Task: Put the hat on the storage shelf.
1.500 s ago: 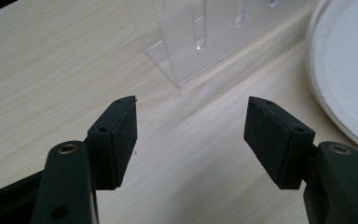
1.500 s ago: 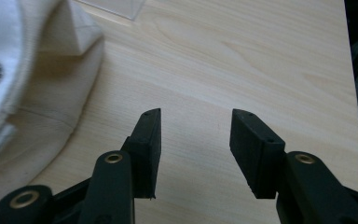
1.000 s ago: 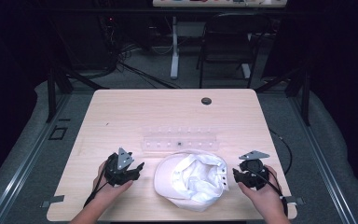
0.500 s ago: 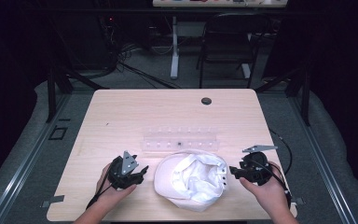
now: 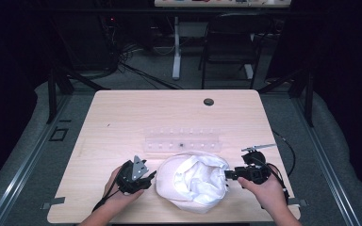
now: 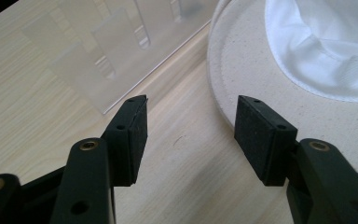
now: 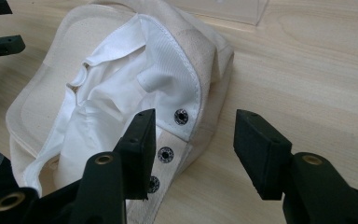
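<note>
A cream cap (image 5: 193, 184) with a white lining lies upside down near the table's front edge. My left gripper (image 5: 147, 178) sits just left of it and is open. Its jaws have just been closing, and in the left gripper view (image 6: 191, 126) the brim's edge (image 6: 242, 60) lies just inside the gap by one pad, unpressed. My right gripper (image 5: 228, 174) is at the cap's right side and is open. Its jaws have just been opening, and in the right gripper view (image 7: 193, 144) they straddle the cap's rear edge and snap strap (image 7: 165, 154) without pressing.
A clear plastic tray (image 5: 183, 141) with small compartments lies just behind the cap, also close in the left gripper view (image 6: 107, 51). A dark round grommet (image 5: 209, 101) sits near the table's far edge. A chair and cables stand beyond the table.
My left gripper has slid right, closer to the cap's brim. The right gripper has stayed by the cap's right side and tilted a little, its grey plate now higher.
</note>
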